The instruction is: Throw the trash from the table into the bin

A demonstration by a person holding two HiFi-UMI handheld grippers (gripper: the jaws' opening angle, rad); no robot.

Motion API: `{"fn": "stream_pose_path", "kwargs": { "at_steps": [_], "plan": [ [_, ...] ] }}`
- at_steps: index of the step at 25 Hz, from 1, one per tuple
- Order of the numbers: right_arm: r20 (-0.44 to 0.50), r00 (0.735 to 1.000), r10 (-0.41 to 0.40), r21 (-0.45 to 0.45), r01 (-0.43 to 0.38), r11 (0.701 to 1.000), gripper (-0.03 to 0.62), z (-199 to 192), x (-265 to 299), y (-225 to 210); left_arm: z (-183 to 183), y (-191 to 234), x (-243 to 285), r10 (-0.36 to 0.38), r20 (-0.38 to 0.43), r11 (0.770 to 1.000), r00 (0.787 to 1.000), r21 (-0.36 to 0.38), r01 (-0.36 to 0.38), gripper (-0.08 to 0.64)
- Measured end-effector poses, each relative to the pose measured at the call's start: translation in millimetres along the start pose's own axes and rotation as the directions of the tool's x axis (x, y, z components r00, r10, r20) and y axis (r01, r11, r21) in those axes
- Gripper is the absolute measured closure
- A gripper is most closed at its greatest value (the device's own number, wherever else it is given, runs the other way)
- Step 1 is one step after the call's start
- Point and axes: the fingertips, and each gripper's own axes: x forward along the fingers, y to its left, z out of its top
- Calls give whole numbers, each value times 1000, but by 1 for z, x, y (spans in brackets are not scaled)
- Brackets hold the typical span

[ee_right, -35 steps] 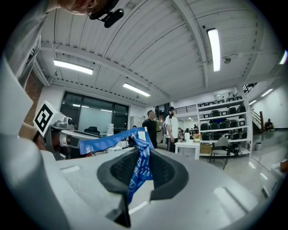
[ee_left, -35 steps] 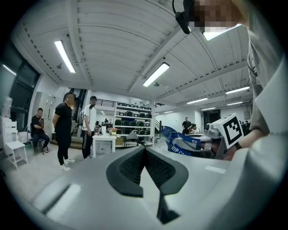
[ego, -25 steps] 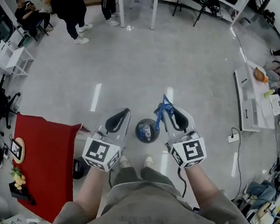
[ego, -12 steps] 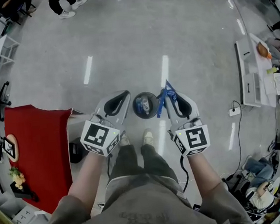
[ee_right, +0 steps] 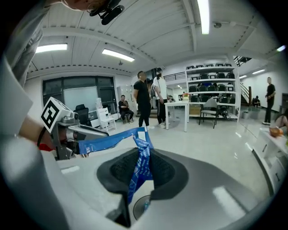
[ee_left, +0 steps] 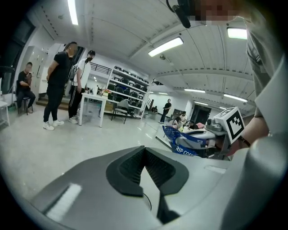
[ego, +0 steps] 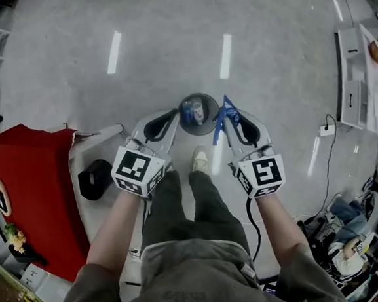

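Lowered right gripper clamps wrapper (long axis upright)

The left forearm and right forearm reach forward and down, side by side, marker cubes facing up at the wrists. The left gripper points ahead with its jaws closed together and nothing between them. The right gripper is parallel to it, clamped on a blue wrapper.
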Motion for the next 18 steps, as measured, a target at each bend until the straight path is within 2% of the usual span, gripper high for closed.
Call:
{"fn": "stream_pose_path", "kwargs": {
  "at_steps": [5,10,18],
  "plan": [
    [-89,995,37,20,-35,999,518,-102,60,-11,-94,35,51,-6,-59,999,998,-42,4,552],
    [-183,981,61,42,-54,998,518,-201,107,-17,-193,56,95,-41,-136,993,990,-118,25,552],
    [-300,952,58,99,-30,995,518,-344,163,-28,-335,82,137,-96,-264,982,960,-182,48,552]
  ]
}}
